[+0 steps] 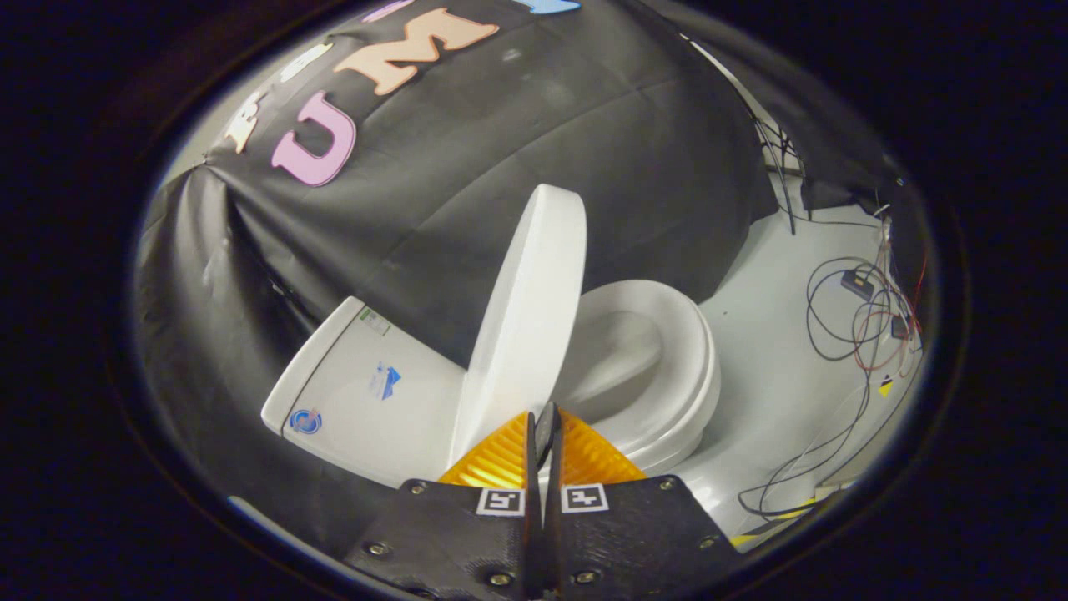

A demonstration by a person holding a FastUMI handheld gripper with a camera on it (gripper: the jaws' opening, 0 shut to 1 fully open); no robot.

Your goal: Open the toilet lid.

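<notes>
Lid [527, 321] stands raised, nearly upright, seen almost edge-on just ahead of the jaws. Its long axis runs from the hinge end near the tank [367, 392] up and away toward the booth wall [517, 133]. Its lower edge sits directly beyond the fingertips.

Gripper [544, 434]: jaws narrow, pressed nearly together with a thin slit between them. Whether the lid's rim is pinched in that slit cannot be told; the tips overlap the lid's lower edge in the view, so contact is possible but unconfirmed.

Relative to the lid:
- tank lies to one side, close behind the lid's outer face, with a small gap left before the lid would lean on it;
- seat [659, 376] and bowl opening lie on the other side, fully uncovered;
- floor [776, 367] with loose cables [859, 317] lies beyond the seat, well apart.

Judgement: task looks close to done. Remaining move, if any, is a short push of the lid toward the tank, across the jaws' line rather than along it. Risk: lid tipping back over the seat if released before it rests.
</notes>
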